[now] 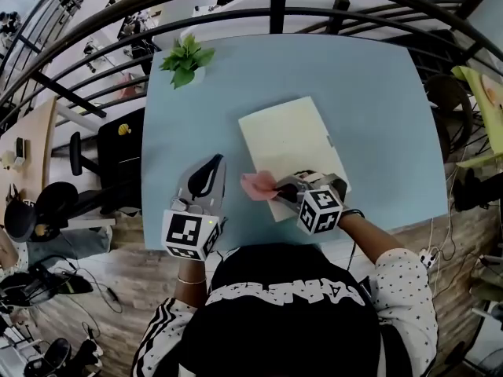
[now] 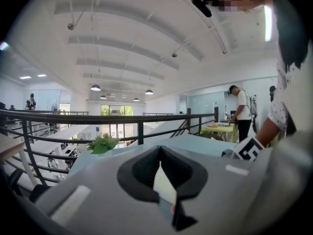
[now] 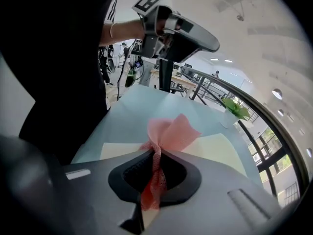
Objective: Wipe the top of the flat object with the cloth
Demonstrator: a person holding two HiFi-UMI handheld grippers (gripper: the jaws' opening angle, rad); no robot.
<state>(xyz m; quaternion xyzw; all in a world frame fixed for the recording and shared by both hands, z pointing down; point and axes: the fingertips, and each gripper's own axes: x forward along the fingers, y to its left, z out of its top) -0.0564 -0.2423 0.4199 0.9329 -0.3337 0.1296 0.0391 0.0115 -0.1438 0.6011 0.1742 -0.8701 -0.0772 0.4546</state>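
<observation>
A cream flat sheet [image 1: 289, 141] lies on the light blue table [image 1: 369, 100], also seen in the right gripper view [image 3: 220, 148]. My right gripper [image 1: 277, 190] is shut on a pink cloth [image 1: 257, 184] at the sheet's near left corner; the cloth [image 3: 172, 132] bunches out past the jaws [image 3: 156, 153]. My left gripper [image 1: 207, 176] hovers over bare table left of the sheet, shut with nothing in it; its jaws [image 2: 160, 153] point level toward the railing. It appears raised in the right gripper view [image 3: 178, 31].
A small potted plant [image 1: 186, 60] stands at the table's far left corner. A dark railing [image 1: 277, 6] runs behind the table's far edge. The person's torso [image 1: 283, 312] is at the near edge. Another person [image 2: 240, 112] stands by a distant table.
</observation>
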